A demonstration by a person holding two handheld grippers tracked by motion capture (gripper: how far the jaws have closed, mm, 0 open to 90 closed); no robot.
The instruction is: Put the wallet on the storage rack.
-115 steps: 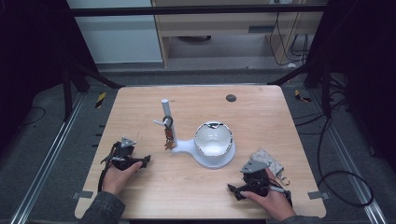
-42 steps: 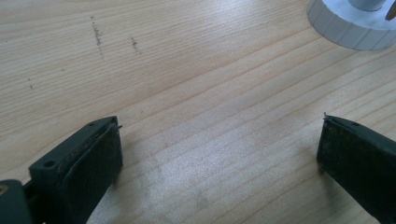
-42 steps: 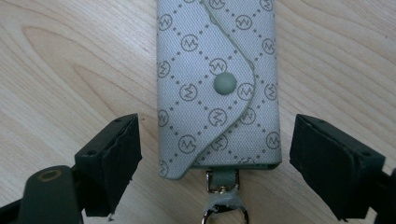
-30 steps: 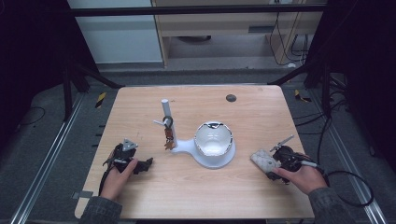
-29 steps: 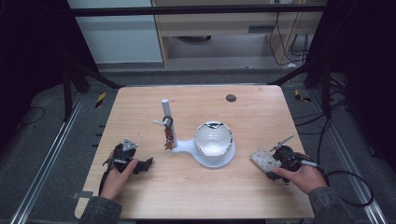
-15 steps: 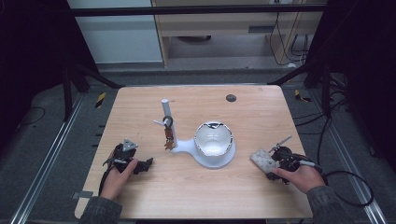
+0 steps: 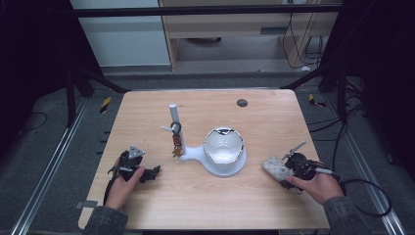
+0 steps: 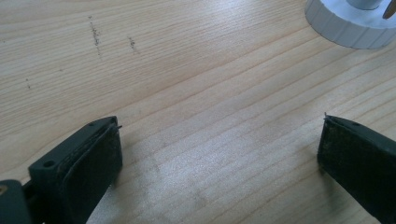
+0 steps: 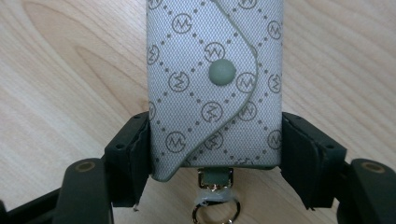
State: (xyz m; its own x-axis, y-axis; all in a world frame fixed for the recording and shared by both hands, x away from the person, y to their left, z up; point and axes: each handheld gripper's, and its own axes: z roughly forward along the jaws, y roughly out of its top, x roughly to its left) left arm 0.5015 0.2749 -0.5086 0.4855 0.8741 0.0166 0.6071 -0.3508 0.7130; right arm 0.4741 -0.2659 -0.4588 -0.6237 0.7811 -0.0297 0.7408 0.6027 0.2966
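Observation:
A grey patterned key pouch (image 9: 215, 84) with a snap button lies flat on the wooden table. My right gripper (image 9: 215, 154) has just been closing and its pads now press on both sides of the pouch's lower end, above a small metal ring (image 9: 214, 211). In the high view the pouch (image 7: 274, 167) lies right of the white bowl (image 7: 224, 147), and the right gripper (image 7: 285, 170) points left at it. My left gripper (image 7: 152, 172) rests at the front left, open over bare wood (image 8: 219, 149).
The bowl shares a white base (image 8: 350, 28) with an upright white post (image 7: 173, 115). A bunch of keys (image 7: 176, 143) hangs from that post. A small dark disc (image 7: 242, 103) lies near the far edge.
The right hand has swung from the table's front edge round to the right of the pouch, which has stayed put. Over the last second little differs. The left hand has kept still.

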